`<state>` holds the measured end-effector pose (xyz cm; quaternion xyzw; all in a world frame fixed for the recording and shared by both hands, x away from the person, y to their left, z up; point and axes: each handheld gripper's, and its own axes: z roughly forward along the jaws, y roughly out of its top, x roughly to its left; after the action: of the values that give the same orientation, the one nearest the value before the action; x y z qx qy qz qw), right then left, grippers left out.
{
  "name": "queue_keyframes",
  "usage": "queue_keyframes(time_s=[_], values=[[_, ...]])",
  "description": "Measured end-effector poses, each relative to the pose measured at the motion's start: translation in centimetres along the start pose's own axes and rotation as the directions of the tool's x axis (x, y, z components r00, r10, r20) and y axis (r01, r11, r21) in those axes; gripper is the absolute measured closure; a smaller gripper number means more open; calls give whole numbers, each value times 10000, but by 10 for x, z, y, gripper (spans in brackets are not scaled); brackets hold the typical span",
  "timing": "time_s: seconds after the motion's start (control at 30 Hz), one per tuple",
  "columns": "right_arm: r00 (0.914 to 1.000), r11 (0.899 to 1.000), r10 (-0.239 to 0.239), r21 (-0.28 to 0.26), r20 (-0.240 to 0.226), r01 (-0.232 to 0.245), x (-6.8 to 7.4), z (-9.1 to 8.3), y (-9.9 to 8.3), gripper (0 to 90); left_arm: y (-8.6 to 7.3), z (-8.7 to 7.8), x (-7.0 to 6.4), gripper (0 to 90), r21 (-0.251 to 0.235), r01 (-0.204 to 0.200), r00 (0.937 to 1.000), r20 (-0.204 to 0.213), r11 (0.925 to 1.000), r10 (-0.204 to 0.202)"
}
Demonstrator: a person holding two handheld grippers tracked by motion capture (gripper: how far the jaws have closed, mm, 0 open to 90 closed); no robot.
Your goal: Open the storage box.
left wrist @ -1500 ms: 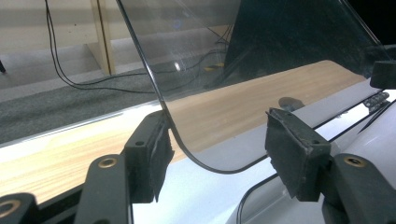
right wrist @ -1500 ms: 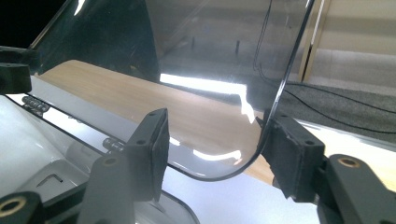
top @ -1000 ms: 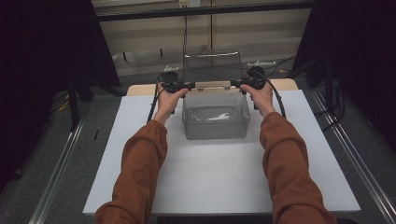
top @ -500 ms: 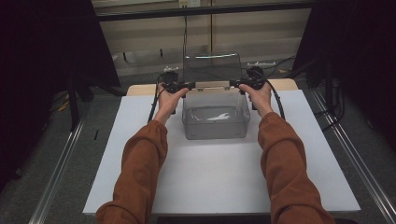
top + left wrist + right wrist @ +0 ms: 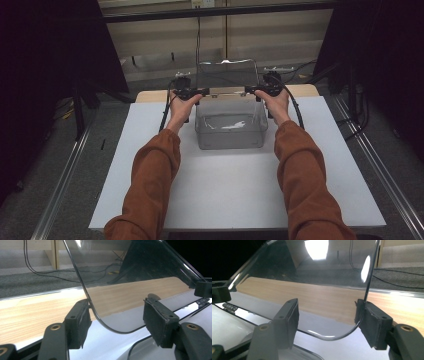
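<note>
A clear plastic box stands on the white board, with something pale lying inside it. Its clear lid is raised upright at the box's far edge. My left gripper is at the lid's lower left corner and my right gripper at its lower right corner. In the left gripper view the gripper is open, and the lid's rounded corner leans against the left pad. In the right gripper view the gripper is open too, with the lid's edge touching the right pad.
A wooden tabletop shows behind the white board. Cables lie on the grey floor beyond it. Metal rails run along both sides of the table. Dark curtains hang at left and right.
Almost nothing differs: both hands stay at the lid's lower corners and the lid stays raised.
</note>
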<state>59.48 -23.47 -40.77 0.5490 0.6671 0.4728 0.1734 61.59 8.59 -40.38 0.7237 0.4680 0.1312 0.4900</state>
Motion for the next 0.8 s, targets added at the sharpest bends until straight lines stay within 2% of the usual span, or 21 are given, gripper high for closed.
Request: queue_keyframes(time_s=[0.17,0.47,0.57,0.63,0.7,0.73,0.77,0.8], values=[[9976,9976,689,-11,-120,-689,-4,2,-3,363,0,0,1,359,35,29,10000,12,10000,-29],[9957,9957,924,-54,-98,-924,-6,3,-4,358,-2,0,1,358,-12,54,10000,36,10000,-54],[9942,9942,1073,-27,-106,-1074,-7,4,-5,336,-3,1,3,357,-75,193,9998,89,9998,-192],[9949,9949,1005,-25,77,-1005,-6,4,-5,309,-3,2,4,356,-56,163,9998,121,9999,-162],[9983,9988,492,-44,326,-491,-5,5,-4,311,-4,3,3,358,24,197,9995,235,9998,-197],[9987,9992,387,15,334,-387,-5,5,-4,368,-4,4,2,366,110,191,9995,231,9998,-194],[9982,9986,518,-81,-295,-520,-4,5,-4,373,-5,5,0,374,-8,163,9996,212,9999,-163],[9978,9985,546,-50,-379,-548,-2,6,-3,315,-6,6,0,377,-70,164,9998,117,9998,-163]])
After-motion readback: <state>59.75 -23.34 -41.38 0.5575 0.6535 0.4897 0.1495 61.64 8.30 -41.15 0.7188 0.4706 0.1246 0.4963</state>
